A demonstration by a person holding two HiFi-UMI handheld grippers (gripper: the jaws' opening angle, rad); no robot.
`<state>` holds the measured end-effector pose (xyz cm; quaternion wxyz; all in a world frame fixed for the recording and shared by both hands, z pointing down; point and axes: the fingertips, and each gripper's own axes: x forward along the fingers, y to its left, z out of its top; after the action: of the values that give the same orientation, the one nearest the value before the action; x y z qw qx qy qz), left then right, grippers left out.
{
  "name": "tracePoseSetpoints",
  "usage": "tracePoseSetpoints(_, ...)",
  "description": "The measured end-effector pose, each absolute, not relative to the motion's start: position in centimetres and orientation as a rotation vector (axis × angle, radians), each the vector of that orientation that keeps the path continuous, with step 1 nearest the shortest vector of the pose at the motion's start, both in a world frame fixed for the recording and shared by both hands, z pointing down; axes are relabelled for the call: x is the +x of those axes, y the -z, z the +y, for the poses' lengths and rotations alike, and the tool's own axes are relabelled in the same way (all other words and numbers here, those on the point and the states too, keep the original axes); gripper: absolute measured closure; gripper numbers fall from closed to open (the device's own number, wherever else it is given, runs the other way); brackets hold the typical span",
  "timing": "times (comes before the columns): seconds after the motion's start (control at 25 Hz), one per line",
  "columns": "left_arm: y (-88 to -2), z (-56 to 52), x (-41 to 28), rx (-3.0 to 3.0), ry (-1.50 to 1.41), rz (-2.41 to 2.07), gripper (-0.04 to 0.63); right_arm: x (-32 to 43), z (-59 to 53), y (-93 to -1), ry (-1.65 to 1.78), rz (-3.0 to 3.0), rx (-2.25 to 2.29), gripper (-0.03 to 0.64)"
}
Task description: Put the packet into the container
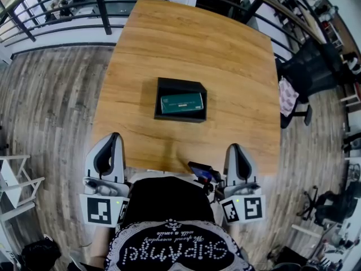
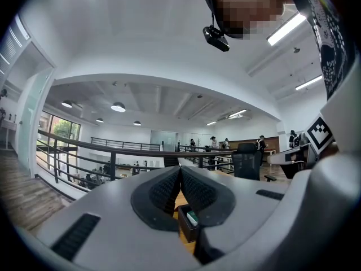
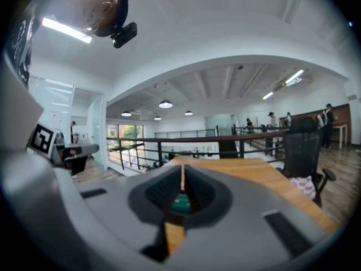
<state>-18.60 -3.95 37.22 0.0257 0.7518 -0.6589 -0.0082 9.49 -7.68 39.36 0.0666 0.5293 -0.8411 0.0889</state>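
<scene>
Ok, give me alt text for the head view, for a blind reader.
A green packet lies inside a black container at the middle of a wooden table. The left tongs and right tongs sit at the near edge, holding nothing.

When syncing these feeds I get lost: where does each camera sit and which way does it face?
Head view: on the person's head, looking down at the table, container and packet; left gripper, right gripper and torso show.
Left gripper view: on the left gripper, looking along its shut jaws toward the railing; head camera overhead.
Right gripper view: likewise, along shut jaws across the table.
Shared: all show the packet in the container.
</scene>
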Motion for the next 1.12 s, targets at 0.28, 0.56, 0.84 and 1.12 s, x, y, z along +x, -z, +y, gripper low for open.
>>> tracePoseSetpoints(0.28, -37.06, -3.97, -18.88, 2.326, 0.039, -2.035, 0.568, 9.08, -7.62, -39.25, -0.262, -2.532, 1.593, 0.578)
tracePoseSetpoints(0.56, -37.42, -3.91, -18.99, 2.314, 0.043, -2.018, 0.568, 8.58, -7.66, -39.04, -0.255, -2.539, 1.582, 0.578)
tracePoseSetpoints(0.84, -37.60, -4.09, -18.63, 2.319, 0.053, -2.005, 0.568, 8.58, -7.80, -39.00, -0.247, -2.540, 1.577, 0.578)
tracePoseSetpoints(1.12, -37.52, -4.02, -18.47, 2.320, 0.058, -2.000, 0.568, 8.66, -7.67, -39.09, -0.249, -2.539, 1.573, 0.578)
